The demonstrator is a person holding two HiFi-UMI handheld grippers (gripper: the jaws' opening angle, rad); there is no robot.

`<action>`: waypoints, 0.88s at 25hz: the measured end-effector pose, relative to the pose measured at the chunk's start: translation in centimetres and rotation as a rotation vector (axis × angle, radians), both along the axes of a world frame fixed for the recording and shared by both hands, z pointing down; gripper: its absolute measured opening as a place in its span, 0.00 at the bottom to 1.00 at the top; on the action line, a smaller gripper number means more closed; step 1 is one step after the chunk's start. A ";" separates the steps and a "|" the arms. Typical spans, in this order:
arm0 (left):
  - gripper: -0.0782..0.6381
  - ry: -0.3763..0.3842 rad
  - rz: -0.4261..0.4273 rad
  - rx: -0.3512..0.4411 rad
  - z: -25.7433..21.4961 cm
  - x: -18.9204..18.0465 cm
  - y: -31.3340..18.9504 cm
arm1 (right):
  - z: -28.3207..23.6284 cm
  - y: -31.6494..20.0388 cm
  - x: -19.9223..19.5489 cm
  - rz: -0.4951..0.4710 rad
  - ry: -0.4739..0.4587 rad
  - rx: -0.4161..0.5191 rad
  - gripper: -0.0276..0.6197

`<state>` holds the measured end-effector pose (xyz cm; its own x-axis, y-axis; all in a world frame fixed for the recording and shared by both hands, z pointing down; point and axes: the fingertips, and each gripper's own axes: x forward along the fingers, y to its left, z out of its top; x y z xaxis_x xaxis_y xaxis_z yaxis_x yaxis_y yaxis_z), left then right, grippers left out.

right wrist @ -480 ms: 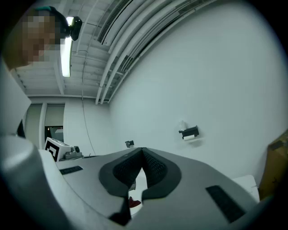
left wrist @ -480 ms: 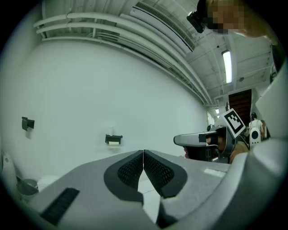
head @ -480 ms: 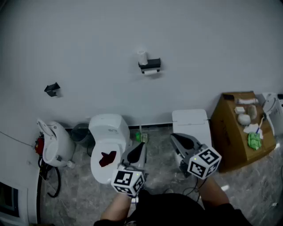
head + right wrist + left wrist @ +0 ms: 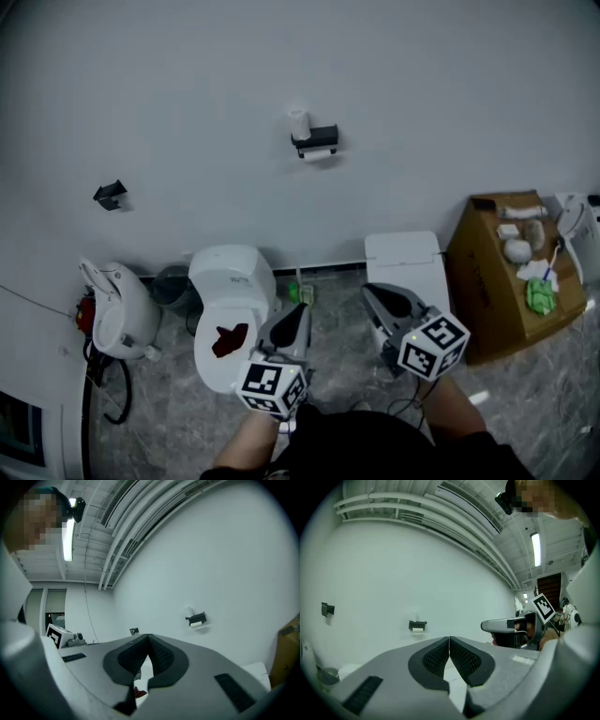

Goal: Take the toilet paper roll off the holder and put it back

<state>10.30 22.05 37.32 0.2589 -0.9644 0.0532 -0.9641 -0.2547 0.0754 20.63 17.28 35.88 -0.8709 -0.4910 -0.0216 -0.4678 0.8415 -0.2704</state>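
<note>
Head view: left gripper (image 4: 303,311) and right gripper (image 4: 368,290) stay shut and empty; only the camera has drifted slightly. Toilet paper roll (image 4: 320,152) remains on its holder (image 4: 317,137), well apart from both, so the reach looks not yet begun.

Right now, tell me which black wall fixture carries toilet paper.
The higher black holder on the right: white paper shows beneath its shelf. The small black bracket, lower on the left, is bare.

- Left gripper (image 4: 289,330): held low before the body, jaws closed together, nothing between them
- Right gripper (image 4: 389,302): alongside, jaws likewise closed, empty
</note>
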 end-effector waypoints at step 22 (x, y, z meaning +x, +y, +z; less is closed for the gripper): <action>0.12 0.049 0.129 -0.049 1.5 -8.4 -6.1 | 0.6 -5.0 -8.2 0.129 0.018 -0.027 0.12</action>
<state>1.91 15.98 38.79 0.3841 -0.9195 0.0841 -0.9184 -0.3712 0.1366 12.40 12.31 36.49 -0.8005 -0.5993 0.0082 -0.5767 0.7664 -0.2830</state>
